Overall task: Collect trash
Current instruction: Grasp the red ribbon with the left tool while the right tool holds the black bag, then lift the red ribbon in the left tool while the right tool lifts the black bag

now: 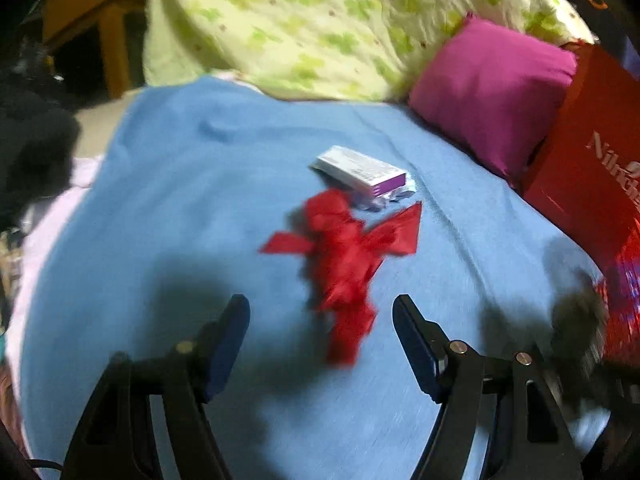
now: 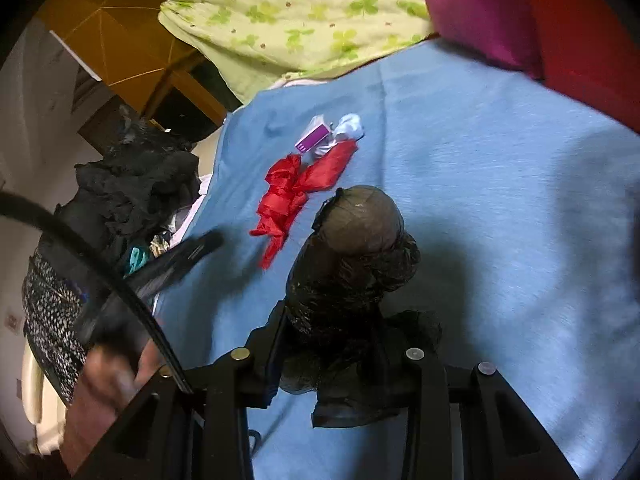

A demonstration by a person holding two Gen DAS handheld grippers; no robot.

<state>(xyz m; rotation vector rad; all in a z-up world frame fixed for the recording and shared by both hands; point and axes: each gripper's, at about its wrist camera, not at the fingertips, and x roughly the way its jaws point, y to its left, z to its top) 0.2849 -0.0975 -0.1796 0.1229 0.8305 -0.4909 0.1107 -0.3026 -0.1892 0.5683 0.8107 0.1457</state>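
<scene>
Only the right wrist view shows the right gripper [image 2: 344, 312] clamped on a crumpled black plastic bag [image 2: 352, 264], plus a dark heap of clothes [image 2: 132, 184] and a blurred hand [image 2: 108, 376] at the bed's edge. The left wrist view shows the left gripper [image 1: 320, 320] empty, its 2 fingers spread above the blue sheet [image 1: 180, 208]. The red wrapper [image 1: 344, 256] lies just ahead, beside a white-and-purple box [image 1: 360, 170]. A red bag [image 1: 588, 160] beside the magenta pillow [image 1: 492, 88] reads "Nil…", the rest cut off.
</scene>
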